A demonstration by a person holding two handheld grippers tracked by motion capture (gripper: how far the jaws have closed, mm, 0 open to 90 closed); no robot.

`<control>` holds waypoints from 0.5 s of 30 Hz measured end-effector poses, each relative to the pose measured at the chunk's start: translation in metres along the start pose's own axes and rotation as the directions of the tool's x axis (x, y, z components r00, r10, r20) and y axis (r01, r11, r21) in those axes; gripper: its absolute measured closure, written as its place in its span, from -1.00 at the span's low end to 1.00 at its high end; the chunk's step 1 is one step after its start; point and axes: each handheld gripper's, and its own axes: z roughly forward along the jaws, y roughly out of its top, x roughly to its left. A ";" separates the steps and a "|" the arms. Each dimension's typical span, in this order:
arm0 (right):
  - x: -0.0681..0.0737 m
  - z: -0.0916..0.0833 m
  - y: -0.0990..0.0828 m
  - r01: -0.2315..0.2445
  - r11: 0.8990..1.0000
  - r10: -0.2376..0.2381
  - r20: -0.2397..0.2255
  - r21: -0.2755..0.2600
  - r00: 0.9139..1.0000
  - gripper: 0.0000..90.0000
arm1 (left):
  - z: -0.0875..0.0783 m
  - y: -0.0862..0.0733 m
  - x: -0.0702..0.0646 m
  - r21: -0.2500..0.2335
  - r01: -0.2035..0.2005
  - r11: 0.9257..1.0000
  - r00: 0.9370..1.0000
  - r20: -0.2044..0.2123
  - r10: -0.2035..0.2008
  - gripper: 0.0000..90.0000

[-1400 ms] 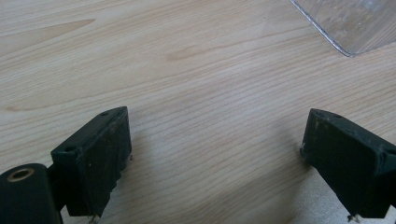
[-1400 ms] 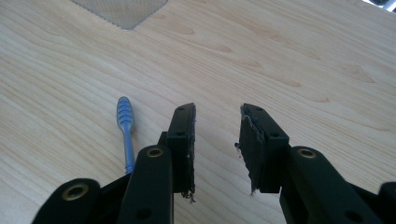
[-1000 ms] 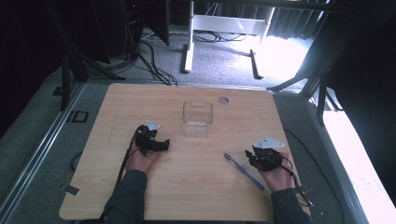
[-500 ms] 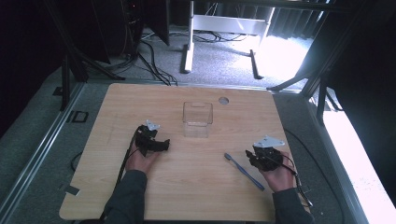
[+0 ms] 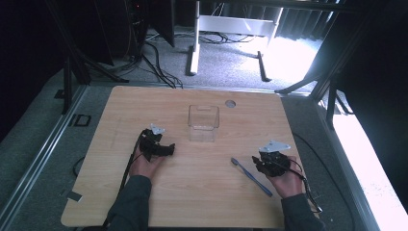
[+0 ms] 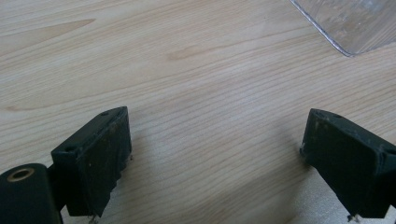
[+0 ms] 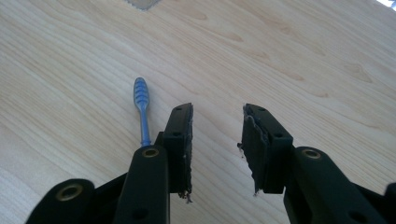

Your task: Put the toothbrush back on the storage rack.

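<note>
- Lying flat on the wooden table [image 5: 202, 187], the blue toothbrush [image 5: 251, 176] sat just beside the right gripper [image 5: 260, 165], outside its parted, empty jaws.
- Farther left, the left gripper [image 5: 169, 149] rested spread wide near the clear container [image 5: 203, 122], gripping nothing.

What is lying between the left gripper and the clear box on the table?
Nothing. In the high view, bare wooden table separates the left gripper from the clear box; the left gripper view shows bare wood up to the box's corner.
</note>
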 end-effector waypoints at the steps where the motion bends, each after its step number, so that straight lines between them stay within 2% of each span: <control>1: 0.001 0.000 0.000 -0.004 1.000 0.004 -0.002 0.005 1.000 0.39 | 0.000 0.000 0.000 0.000 -0.001 1.000 1.000 0.000 0.001 -0.81; 8: 0.001 0.001 0.003 0.001 0.999 0.000 -0.023 0.039 1.000 0.41 | 0.000 0.000 0.000 0.000 0.000 1.000 1.000 0.000 0.000 -0.81; 15: 0.002 0.001 0.004 0.008 0.999 -0.006 -0.030 0.049 1.000 0.41 | 0.000 0.000 0.000 0.000 0.001 1.000 1.000 0.000 -0.001 -0.81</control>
